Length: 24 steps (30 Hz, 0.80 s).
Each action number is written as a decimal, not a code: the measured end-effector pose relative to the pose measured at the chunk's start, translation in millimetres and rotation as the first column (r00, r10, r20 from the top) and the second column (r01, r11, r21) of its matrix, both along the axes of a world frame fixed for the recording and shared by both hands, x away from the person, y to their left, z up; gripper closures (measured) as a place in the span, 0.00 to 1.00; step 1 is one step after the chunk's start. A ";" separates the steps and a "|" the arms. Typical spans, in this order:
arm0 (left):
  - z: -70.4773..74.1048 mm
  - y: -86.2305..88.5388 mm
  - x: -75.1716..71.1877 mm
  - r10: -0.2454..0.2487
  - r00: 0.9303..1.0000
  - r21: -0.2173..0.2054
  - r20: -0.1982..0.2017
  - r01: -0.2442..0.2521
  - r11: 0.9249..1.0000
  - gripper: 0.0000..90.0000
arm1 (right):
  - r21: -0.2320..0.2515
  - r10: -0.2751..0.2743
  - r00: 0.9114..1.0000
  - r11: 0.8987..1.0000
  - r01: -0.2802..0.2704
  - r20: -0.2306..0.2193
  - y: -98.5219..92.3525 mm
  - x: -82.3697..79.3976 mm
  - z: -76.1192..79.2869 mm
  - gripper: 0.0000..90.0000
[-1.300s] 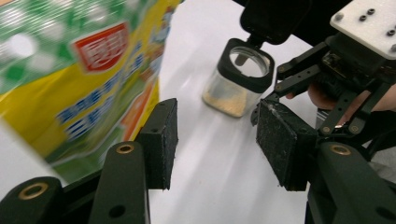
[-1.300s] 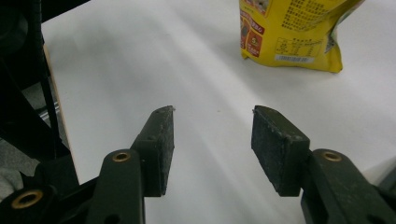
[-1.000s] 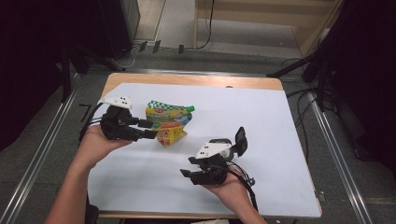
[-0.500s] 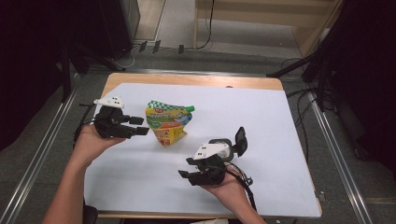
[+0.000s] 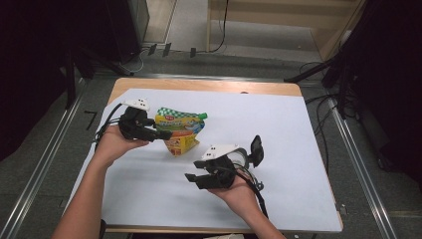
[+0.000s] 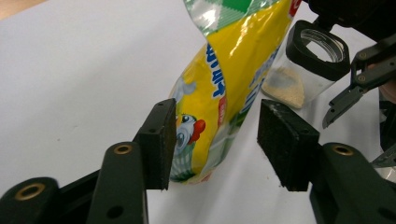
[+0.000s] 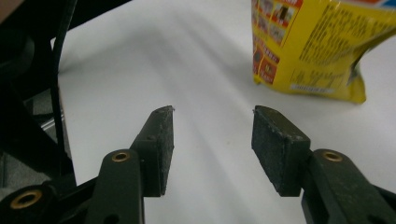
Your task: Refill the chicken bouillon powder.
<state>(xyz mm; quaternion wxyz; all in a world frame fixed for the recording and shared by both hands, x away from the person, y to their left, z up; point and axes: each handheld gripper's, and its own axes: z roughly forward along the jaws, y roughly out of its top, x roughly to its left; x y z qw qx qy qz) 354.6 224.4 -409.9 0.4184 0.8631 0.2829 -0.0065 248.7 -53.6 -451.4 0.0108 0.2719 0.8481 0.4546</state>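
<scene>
High view: the pouch (image 5: 180,130) lies on the white tabletop (image 5: 278,129), at about ten o'clock from its centre. The left hand-held gripper (image 5: 161,134) sits at the pouch's nine o'clock side, its tips reaching the pouch. In the left gripper view the pouch (image 6: 219,88) stands between the parted jaws, which have just been closing a little; the left pad looks to touch it, the right stands clear. A clear jar (image 6: 303,65) lies behind. The right hand-held gripper (image 5: 194,179), at the pouch's five o'clock, has jaws apart around nothing.
</scene>
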 end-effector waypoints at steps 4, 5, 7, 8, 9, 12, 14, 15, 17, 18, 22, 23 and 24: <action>-5.4 -5.1 2.4 -0.017 1.000 0.024 -0.008 0.017 1.000 0.58 | 0.008 -0.010 1.000 1.000 0.010 0.014 6.4 5.2 2.3 0.55; -6.0 -6.0 3.7 -0.025 1.000 0.030 -0.010 0.026 0.999 0.58 | 0.005 -0.012 1.000 1.000 0.012 0.018 7.6 5.6 1.7 0.55; -5.0 -7.7 5.5 -0.028 1.000 0.043 -0.009 0.029 0.999 0.60 | 0.002 -0.011 1.000 1.000 0.011 0.019 9.6 6.5 -0.3 0.55; -4.1 -8.9 6.2 -0.032 0.999 0.049 -0.003 0.032 0.998 0.60 | -0.001 -0.014 1.000 1.000 0.014 0.015 10.8 6.5 -1.8 0.55; -1.7 -11.7 8.1 -0.048 0.999 0.054 0.005 0.047 0.997 0.61 | -0.005 -0.011 1.000 1.000 0.011 0.019 11.5 6.8 -3.1 0.55; 0.7 -16.8 9.7 -0.061 0.998 0.044 0.016 0.060 0.997 0.64 | -0.031 -0.003 1.000 0.999 0.004 0.022 13.7 4.7 -6.4 0.55; -1.3 -21.7 9.8 -0.051 0.999 0.055 0.009 0.051 0.997 0.69 | -0.033 -0.001 1.000 0.999 0.001 0.021 13.8 3.0 -7.4 0.55; -3.1 -23.5 9.9 -0.049 0.999 0.059 0.001 0.048 0.997 0.69 | -0.035 0.000 1.000 0.999 0.001 0.024 13.4 2.3 -7.8 0.55; -6.1 -25.5 10.6 -0.038 0.999 0.065 0.000 0.038 0.997 0.70 | -0.038 -0.004 1.000 0.999 0.005 0.025 11.0 1.5 -9.3 0.55; -6.5 -25.8 10.9 -0.033 0.999 0.061 -0.002 0.033 0.998 0.70 | -0.038 -0.004 1.000 0.999 0.005 0.025 11.0 1.5 -9.3 0.55; -6.8 -25.6 10.8 -0.011 1.000 0.051 0.007 0.011 0.999 0.74 | -0.039 -0.009 1.000 0.999 0.010 0.024 8.1 0.7 -11.8 0.55; -6.8 -25.5 10.7 -0.002 1.000 0.045 0.004 0.002 0.999 0.76 | -0.038 -0.010 1.000 0.999 0.011 0.024 7.6 0.4 -12.5 0.55; -6.6 -25.1 10.9 -0.002 1.000 0.044 0.004 0.002 0.999 0.77 | -0.038 -0.011 1.000 0.999 0.012 0.022 7.4 -0.1 -13.0 0.55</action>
